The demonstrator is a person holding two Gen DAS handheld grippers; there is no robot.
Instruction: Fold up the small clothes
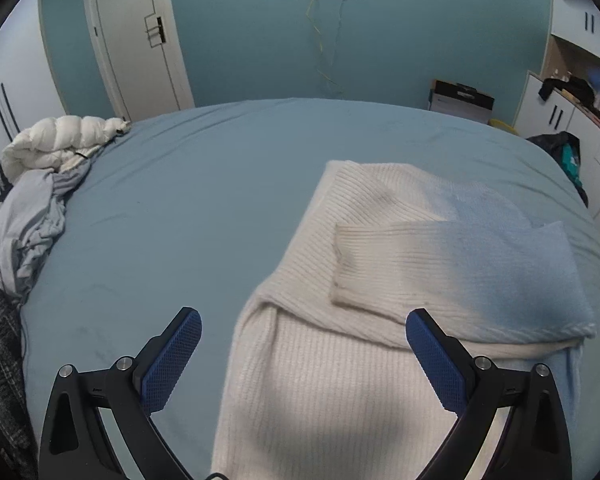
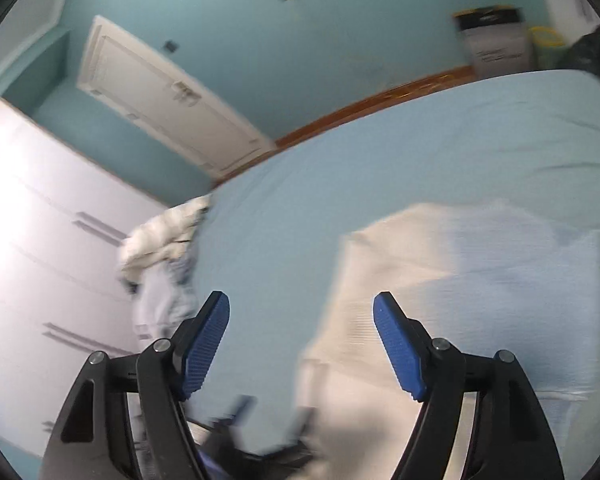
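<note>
Right view motion-blurred with left-side glare; left view sharp, shadowed.

The left black two-finger gripper with blue ribbed pads [image 1: 303, 354] is seen at the bottom of its frame, jaws spread wide, nothing held between them. The right black two-finger gripper with blue ribbed pads [image 2: 301, 346] is likewise seen low in its blurred frame, jaws parted and empty.

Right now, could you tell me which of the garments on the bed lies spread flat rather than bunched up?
The cream ribbed sweater, flat with one sleeve folded across; the white puffer jacket sits crumpled at the bed's edge.
</note>
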